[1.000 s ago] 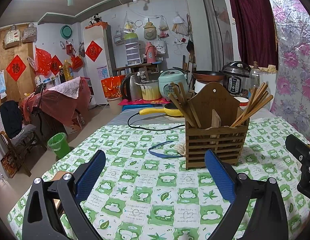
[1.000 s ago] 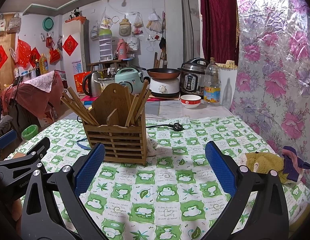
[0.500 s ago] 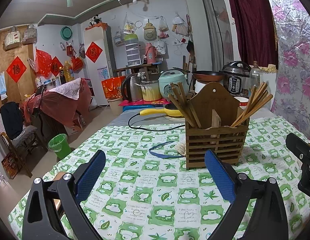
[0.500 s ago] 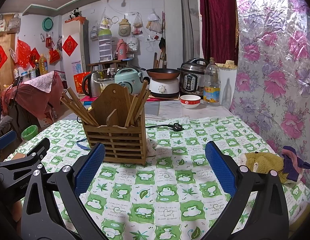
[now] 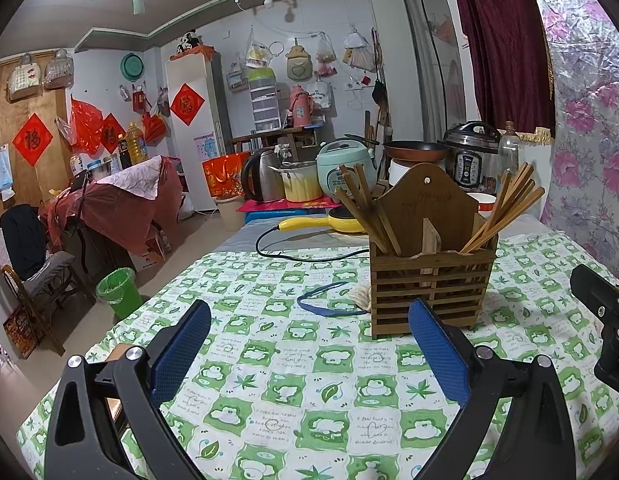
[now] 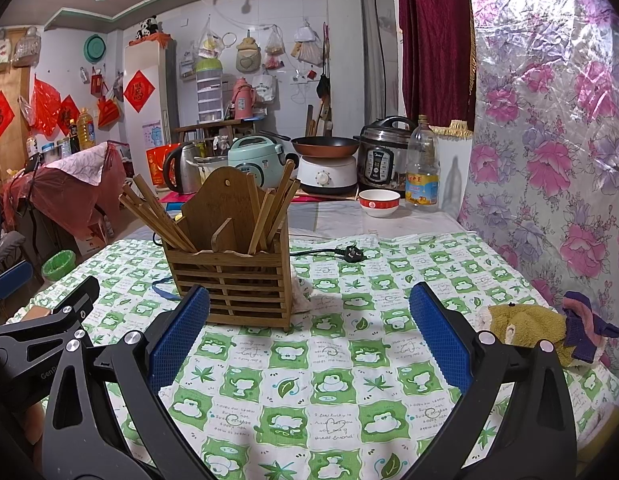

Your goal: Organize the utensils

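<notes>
Both my left gripper (image 5: 309, 344) and right gripper (image 6: 309, 328) gape empty just short of the wooden holder (image 6: 231, 276), and a careless reach could tip it, spilling its leaning chopsticks (image 6: 157, 218).

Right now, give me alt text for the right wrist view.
A wooden holder with chopsticks in both compartments stands on a green checked tablecloth, just beyond the open, empty right gripper. The left gripper shows at far left.
</notes>
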`<state>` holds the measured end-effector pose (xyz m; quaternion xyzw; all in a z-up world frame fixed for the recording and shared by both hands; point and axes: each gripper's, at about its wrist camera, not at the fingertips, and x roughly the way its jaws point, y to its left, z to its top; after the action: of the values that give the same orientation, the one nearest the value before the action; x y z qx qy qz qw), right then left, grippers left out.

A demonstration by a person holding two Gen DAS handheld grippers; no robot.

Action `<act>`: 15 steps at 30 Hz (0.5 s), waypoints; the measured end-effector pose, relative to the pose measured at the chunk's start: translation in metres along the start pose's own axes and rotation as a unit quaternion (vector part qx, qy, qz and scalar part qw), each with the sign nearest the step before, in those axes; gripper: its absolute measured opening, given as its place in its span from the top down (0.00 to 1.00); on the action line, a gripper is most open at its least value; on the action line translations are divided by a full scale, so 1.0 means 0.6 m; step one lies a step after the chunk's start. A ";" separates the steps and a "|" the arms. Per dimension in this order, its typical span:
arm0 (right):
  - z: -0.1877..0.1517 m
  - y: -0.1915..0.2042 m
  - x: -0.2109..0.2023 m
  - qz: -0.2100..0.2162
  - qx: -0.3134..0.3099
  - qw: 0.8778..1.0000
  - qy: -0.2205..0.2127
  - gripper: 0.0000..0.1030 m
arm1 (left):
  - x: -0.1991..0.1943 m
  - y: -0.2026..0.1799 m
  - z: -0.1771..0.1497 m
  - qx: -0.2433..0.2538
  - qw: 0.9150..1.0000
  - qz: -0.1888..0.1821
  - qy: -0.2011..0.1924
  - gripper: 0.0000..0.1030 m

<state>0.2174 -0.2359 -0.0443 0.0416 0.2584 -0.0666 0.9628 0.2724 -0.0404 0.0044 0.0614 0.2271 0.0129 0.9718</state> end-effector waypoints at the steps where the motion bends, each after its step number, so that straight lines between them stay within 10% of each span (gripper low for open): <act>1: 0.000 0.000 0.000 0.000 0.001 1.000 0.000 0.06 | 0.000 0.001 -0.001 0.000 1.000 0.000 0.000 0.05; 15: 0.000 -0.001 0.000 0.000 0.001 1.000 0.000 0.06 | 0.000 0.001 -0.001 0.000 1.000 0.000 0.001 0.05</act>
<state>0.2172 -0.2363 -0.0445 0.0424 0.2583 -0.0666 0.9628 0.2721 -0.0398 0.0042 0.0609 0.2279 0.0126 0.9717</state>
